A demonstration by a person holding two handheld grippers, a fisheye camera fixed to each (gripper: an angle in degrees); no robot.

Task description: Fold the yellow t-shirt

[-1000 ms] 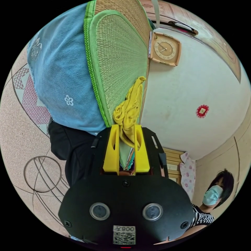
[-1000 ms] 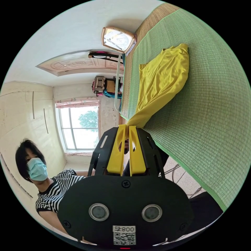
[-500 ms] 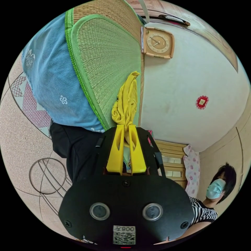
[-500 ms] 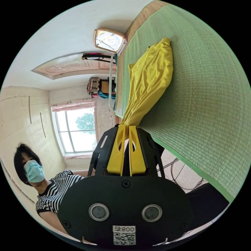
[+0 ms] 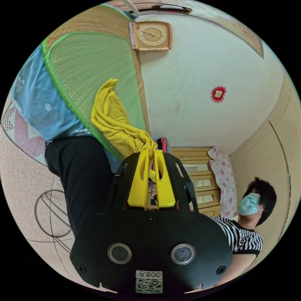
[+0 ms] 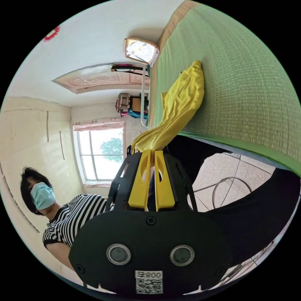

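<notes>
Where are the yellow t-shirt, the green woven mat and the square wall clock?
Yellow t-shirt (image 6: pixel 183 97), right gripper view, mid-cloth.
Green woven mat (image 6: pixel 247 81), right gripper view, bare weave.
Square wall clock (image 5: pixel 151 35), left gripper view, its face.

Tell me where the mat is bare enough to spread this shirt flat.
The green mat is bare on the broad stretch beside the shirt, running toward its green border. Bare too between the shirt and the clock. It is crowded only at the near edge, where both grippers pinch the bunched cloth by the person's dark clothing.
</notes>
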